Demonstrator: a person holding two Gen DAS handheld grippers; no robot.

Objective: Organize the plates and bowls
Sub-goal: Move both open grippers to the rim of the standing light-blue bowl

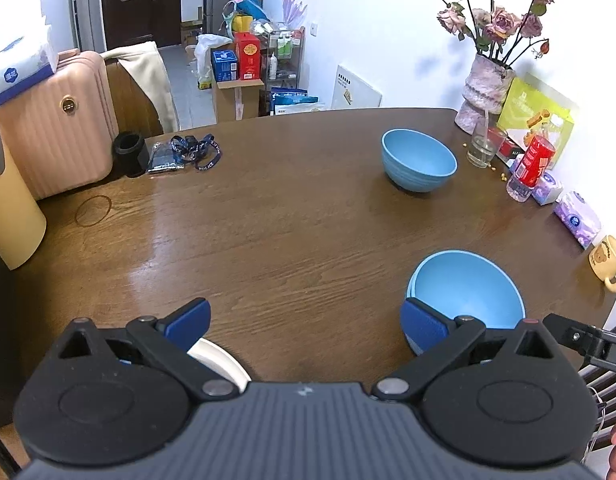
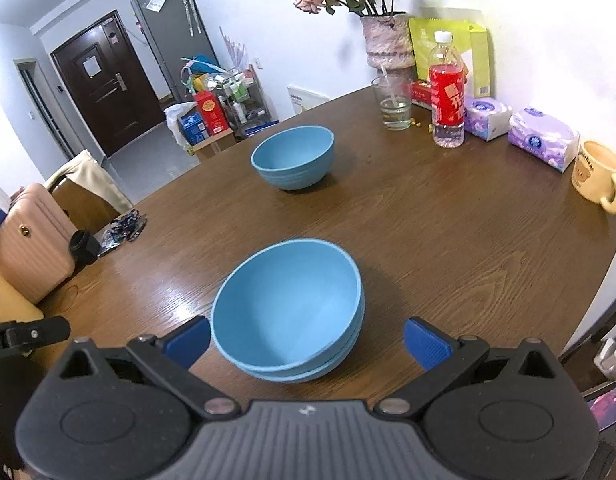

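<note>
Looking down my right tool (image 2: 306,342), I see its blue fingers spread wide and holding nothing. A stack of round light blue plastic bowls (image 2: 289,308) sits on the brown wooden desk (image 2: 448,240) right between them, at 12 o'clock and very near. I can count at least two bowls nested there, and the top one has nothing in it. One more blue bowl (image 2: 293,162) stands alone farther off, also at about 12 o'clock. It looks bare inside too.

My left tool (image 1: 306,320) is wide open as well, with nothing in its grip. A white round plate (image 1: 219,362) peeks out under its left finger at 7 o'clock. The same stack shows at 2 o'clock in that view.

I think the bowls are being piled up, and the lone bowl is the one left. Next I would reach my right tool forward past the stack, close on that bowl's rim, and bring it back on top.

A clear glass (image 2: 392,104) at 1 o'clock holds a little water.
</note>
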